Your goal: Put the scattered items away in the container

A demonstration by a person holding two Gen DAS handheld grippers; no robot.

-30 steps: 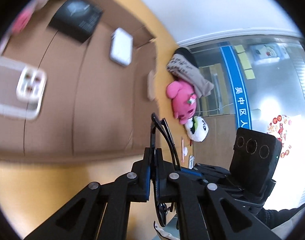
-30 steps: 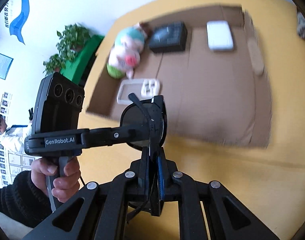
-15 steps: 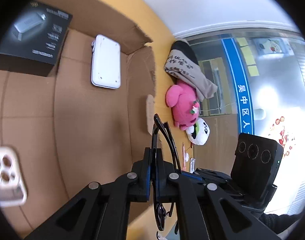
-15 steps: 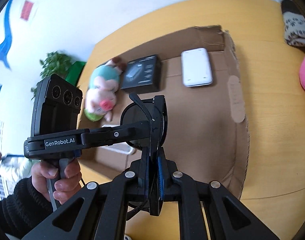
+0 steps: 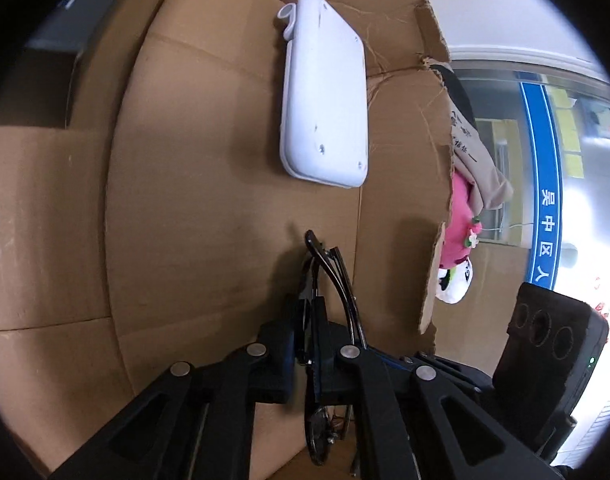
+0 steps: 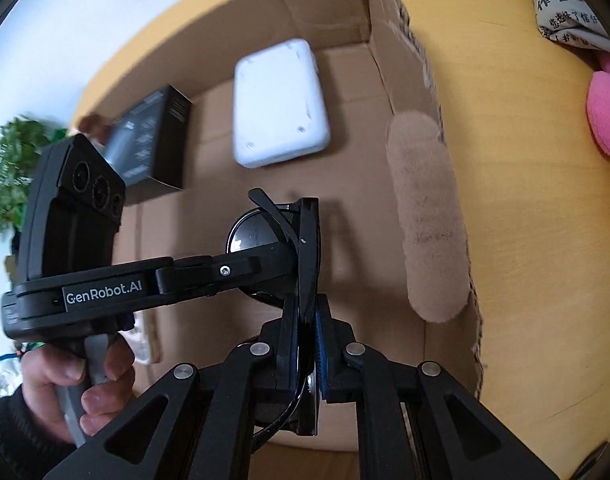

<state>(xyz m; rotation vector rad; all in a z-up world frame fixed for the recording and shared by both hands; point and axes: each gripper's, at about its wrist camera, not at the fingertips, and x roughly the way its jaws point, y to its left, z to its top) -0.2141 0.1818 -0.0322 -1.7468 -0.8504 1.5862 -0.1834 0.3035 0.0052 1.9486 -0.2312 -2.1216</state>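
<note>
Both grippers hold one pair of black sunglasses (image 6: 293, 236) low inside the open cardboard box (image 6: 429, 216). My left gripper (image 5: 305, 320) is shut on the glasses' frame (image 5: 329, 268), just above the box floor. My right gripper (image 6: 305, 312) is shut on the folded glasses from the other side. The left gripper's body (image 6: 89, 264) crosses the right wrist view, held by a hand. A white flat case (image 5: 325, 100) lies on the box floor ahead. A black carton (image 6: 149, 148) lies beside it.
The box stands on a yellow table (image 6: 545, 200). Outside its right wall lie a pink plush toy (image 5: 463, 236), a white plush toy (image 5: 455, 284) and a printed cloth pouch (image 6: 565, 8). A white item (image 6: 145, 340) lies in the box behind the left gripper.
Both grippers have moved down into the box with the sunglasses; the white case and box floor are now much closer.
</note>
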